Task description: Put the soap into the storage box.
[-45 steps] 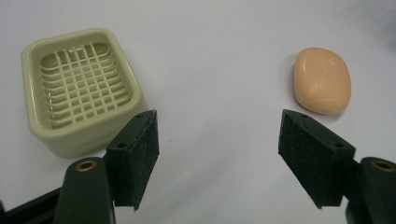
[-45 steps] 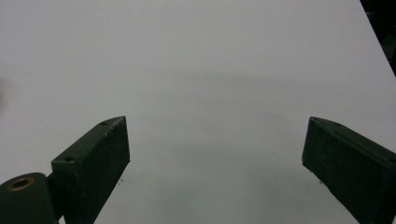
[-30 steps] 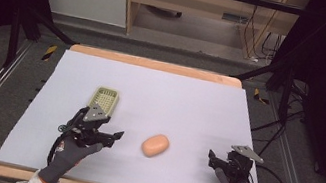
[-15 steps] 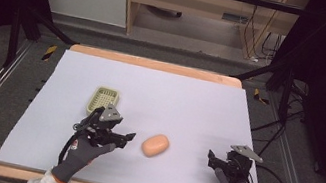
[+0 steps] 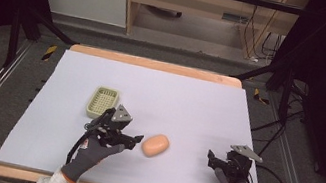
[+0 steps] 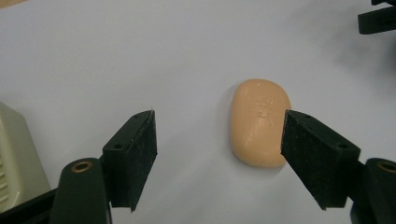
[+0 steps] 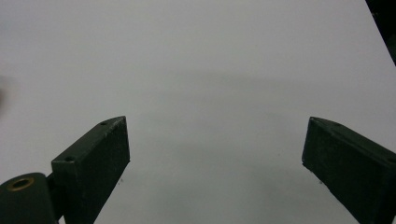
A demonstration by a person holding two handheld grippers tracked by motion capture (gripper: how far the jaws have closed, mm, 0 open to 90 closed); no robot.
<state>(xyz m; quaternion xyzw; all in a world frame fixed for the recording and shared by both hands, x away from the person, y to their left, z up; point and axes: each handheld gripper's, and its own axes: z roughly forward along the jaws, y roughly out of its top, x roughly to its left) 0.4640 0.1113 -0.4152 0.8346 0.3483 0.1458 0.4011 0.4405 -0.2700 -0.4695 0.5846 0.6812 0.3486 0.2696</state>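
Left gripper half-open, empty, just short of soap

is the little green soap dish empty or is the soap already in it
Empty. The soap dish shows only its bare slatted bottom in the high view, and the soap lies on the table to its right, just ahead of the left gripper.

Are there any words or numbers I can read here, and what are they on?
Soap: raised stamped marks on its top face, too faint and blurred to read.
Tray: no writing to be seen.
Table: no writing.
Nothing can be quoted.
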